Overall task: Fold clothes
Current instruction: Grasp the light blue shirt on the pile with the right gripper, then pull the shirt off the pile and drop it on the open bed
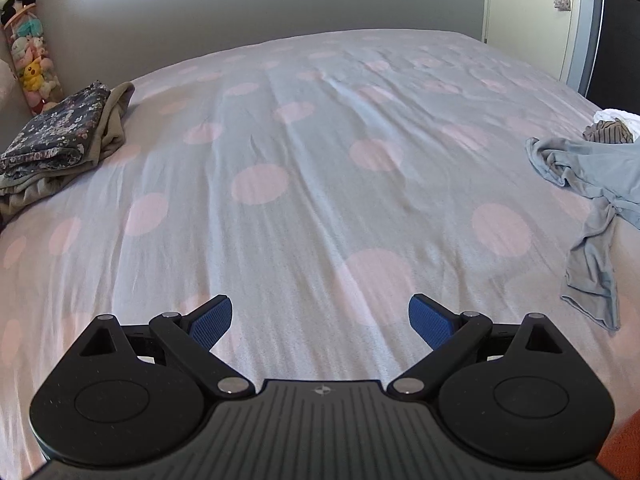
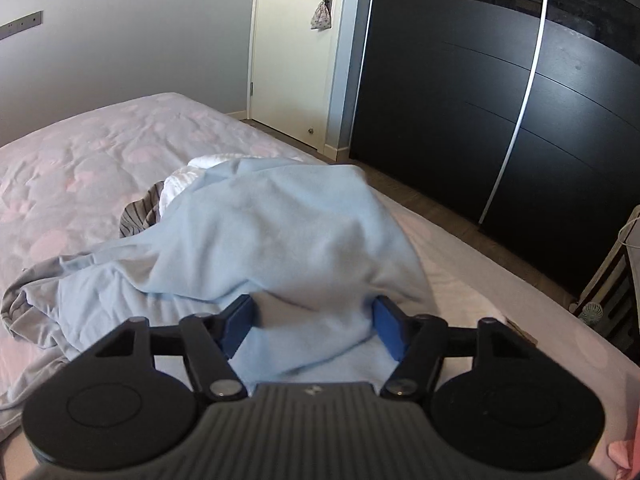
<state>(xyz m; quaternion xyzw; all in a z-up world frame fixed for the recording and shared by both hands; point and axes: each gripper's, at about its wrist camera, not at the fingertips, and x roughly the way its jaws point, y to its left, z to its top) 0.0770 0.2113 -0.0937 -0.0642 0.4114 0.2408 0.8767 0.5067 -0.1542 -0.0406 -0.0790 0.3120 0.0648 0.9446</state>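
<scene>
left tool (image 1: 320, 322): jaws wide, nothing between, over bare polka-dot bed (image 1: 312, 168) | right tool (image 2: 316, 326): jaws part-way, light blue garment (image 2: 280, 232) bunched between pads, grip unclear | garment: crumpled near bed's right edge | folded stack (image 1: 60, 140): far left

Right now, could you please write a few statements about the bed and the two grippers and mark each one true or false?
1. The left gripper has nothing between its fingers. True.
2. The light blue garment lies between the right gripper fingers. True.
3. The folded floral garment lies on the floor. False: it is on the bed.
4. The door stands wide open. False: it is closed.
5. The bedcover is plain white. False: it has pink dots.
</scene>
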